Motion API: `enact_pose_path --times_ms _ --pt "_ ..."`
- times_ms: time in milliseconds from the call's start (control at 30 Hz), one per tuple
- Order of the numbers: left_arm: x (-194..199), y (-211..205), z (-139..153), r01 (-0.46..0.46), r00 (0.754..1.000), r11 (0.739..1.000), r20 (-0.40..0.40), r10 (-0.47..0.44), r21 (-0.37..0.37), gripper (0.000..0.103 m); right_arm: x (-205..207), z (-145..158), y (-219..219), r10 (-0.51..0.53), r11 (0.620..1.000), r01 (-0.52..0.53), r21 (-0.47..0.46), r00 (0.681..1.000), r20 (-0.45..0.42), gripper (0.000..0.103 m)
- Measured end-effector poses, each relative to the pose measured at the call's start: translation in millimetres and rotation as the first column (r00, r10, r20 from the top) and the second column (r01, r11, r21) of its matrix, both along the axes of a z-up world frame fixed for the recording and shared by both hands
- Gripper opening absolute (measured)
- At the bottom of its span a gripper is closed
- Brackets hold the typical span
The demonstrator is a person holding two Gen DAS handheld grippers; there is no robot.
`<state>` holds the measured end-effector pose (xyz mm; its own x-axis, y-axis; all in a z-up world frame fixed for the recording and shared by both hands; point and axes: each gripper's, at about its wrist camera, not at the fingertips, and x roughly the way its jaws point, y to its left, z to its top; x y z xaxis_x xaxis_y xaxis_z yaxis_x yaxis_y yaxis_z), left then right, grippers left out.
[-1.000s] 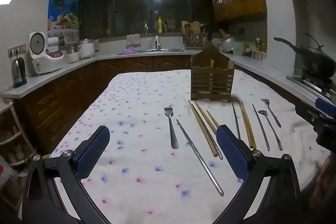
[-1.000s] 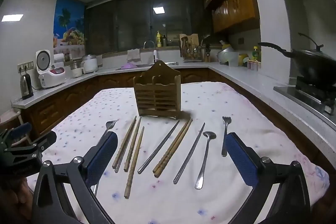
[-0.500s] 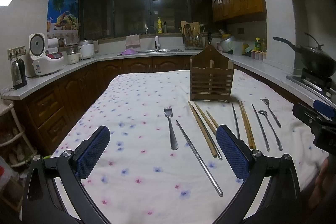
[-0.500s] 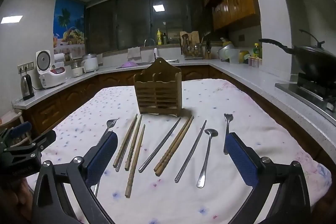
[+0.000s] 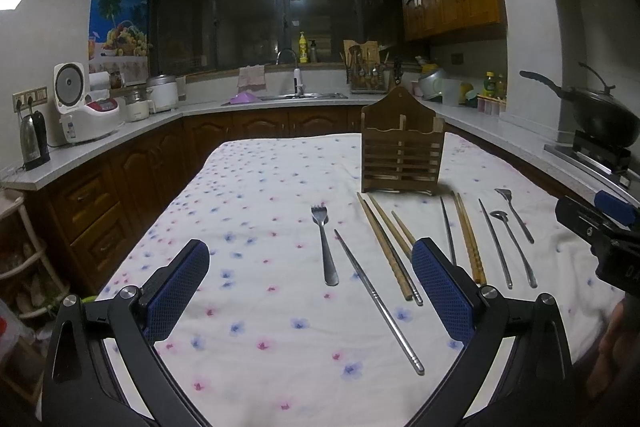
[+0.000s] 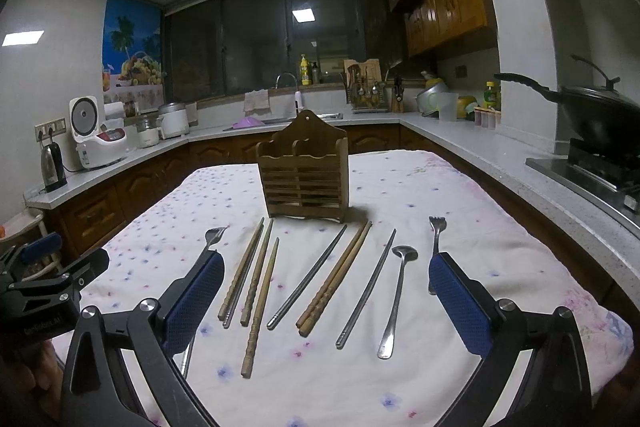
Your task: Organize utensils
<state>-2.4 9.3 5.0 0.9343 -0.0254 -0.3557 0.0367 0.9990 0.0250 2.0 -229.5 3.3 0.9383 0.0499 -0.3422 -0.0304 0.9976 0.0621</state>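
Wooden utensil holder point(image 6: 303, 171) stands empty on the cloth-covered counter point(image 6: 460, 211); chopsticks point(image 6: 334, 279), forks and a spoon point(image 6: 396, 303) lie in a row before it. Left tool point(image 5: 310, 291) and right tool point(image 6: 326, 303) hover wide open, holding nothing. Sorting has not begun; next, one tool must close on a utensil.

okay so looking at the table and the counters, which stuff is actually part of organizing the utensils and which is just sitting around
Part of the job:
wooden utensil holder
wooden chopsticks
metal chopsticks
spoon
forks
left gripper and right gripper, both open and empty

Just sitting around:
rice cooker
kettle
wok
yellow bottle
counter utensil rack
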Motion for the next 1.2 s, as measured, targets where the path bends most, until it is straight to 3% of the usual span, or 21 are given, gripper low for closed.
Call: enact_pose_path --times_ms 967,1200 --pt "4 -8 -1 0.007 1.000 1.000 -0.005 -0.007 0.008 0.103 2 0 1 -0.001 1.000 0.001 0.009 1.000 -0.001 0.103" --pt "11 -15 -6 0.020 0.999 1.000 -0.037 -0.019 0.013 0.103 6 -3 8 -0.007 1.000 0.008 0.003 1.000 -0.014 0.103"
